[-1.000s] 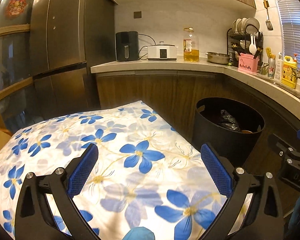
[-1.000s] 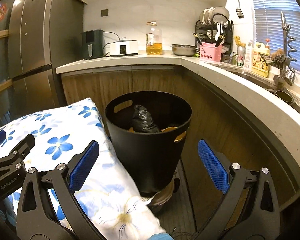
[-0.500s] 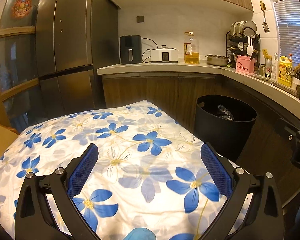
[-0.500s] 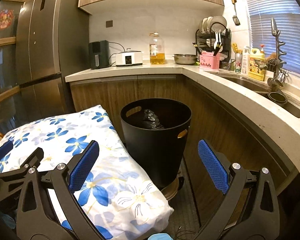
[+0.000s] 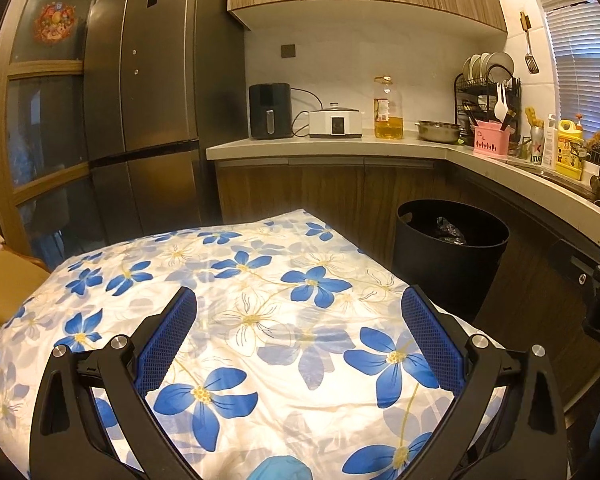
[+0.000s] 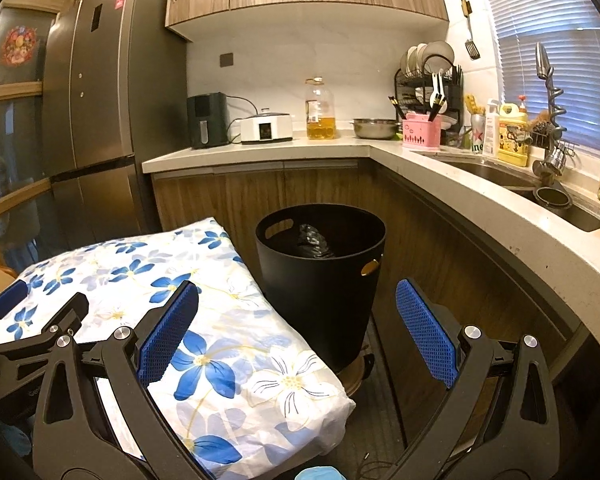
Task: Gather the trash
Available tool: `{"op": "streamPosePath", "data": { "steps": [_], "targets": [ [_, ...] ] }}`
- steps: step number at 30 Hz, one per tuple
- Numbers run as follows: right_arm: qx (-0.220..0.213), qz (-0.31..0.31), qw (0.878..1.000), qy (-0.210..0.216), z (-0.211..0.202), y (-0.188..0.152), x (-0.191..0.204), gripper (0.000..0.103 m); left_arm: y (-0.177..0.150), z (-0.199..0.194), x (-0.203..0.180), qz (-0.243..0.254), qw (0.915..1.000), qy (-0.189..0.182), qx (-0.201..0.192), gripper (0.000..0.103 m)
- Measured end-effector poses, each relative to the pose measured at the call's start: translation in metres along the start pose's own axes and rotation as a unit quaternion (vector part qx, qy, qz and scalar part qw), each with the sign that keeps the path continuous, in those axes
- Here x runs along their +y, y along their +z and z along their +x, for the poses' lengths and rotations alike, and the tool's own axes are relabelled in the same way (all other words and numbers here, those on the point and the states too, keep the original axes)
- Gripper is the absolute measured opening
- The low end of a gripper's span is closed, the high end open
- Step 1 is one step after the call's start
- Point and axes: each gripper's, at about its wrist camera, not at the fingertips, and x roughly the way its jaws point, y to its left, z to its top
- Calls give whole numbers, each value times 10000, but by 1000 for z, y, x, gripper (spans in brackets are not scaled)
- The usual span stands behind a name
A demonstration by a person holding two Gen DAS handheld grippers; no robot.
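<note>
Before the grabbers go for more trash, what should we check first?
1. Left gripper open, holding nothing: ok.
2. Right gripper open, holding nothing: ok.
3. Black bin upright, top uncovered: ok.
4. Room left in bin above the black bag: ok, bag sits below the rim.
5. Trash to pick on the flowered cloth: not ok, none visible.
6. Trash on the floor: cannot tell.

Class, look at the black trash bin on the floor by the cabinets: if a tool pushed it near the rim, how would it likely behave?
The black trash bin is tall and narrows toward its base, so a push near the rim would probably tip it rather than slide it. It seems to stand on a small round base, so it might wobble. Its walls look rigid and it holds little, so it is likely light.
</note>
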Motion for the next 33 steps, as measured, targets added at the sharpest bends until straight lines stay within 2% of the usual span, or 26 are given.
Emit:
{"op": "streamPosePath", "data": {
  "steps": [18,33],
  "targets": [
    [-130,-99,9993,332,-15,1,15,98,0,-17,16,-115,9996,199,-137,98],
    [-177,-104,9989,412,-19,1,20,98,-1,-18,21,-119,9996,211,-145,98]
  ]
}}
